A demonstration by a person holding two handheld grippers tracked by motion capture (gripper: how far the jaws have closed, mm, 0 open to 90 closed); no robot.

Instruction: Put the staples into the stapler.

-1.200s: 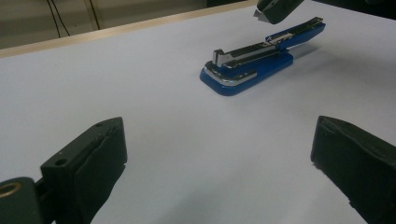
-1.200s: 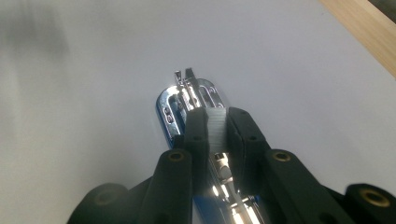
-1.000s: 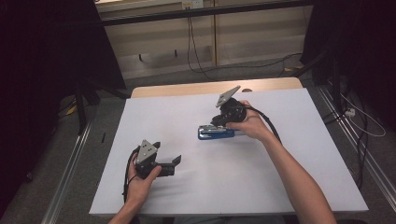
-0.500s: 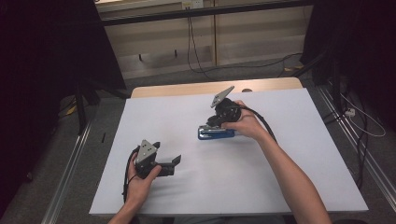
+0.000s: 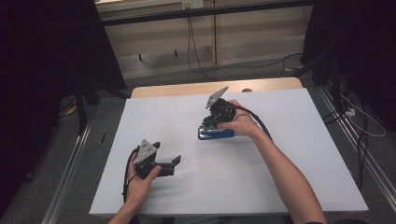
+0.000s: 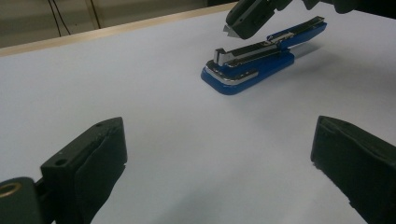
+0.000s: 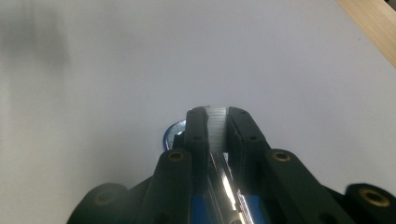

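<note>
Blue metal-topped stapler (image 5: 215,134) lies mid-table on the white sheet (image 5: 280,177). Left gripper (image 5: 169,164) rests nearer the person, jaws wide apart and holding nothing; right gripper (image 7: 217,122) is clamped on the stapler's silver top.

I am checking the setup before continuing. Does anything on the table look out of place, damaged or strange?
One thing: the blue stapler lies with its top arm hinged up, so the metal staple rail is exposed. The right gripper holds a strip of staples just above it. Nothing looks spilled or broken.
</note>
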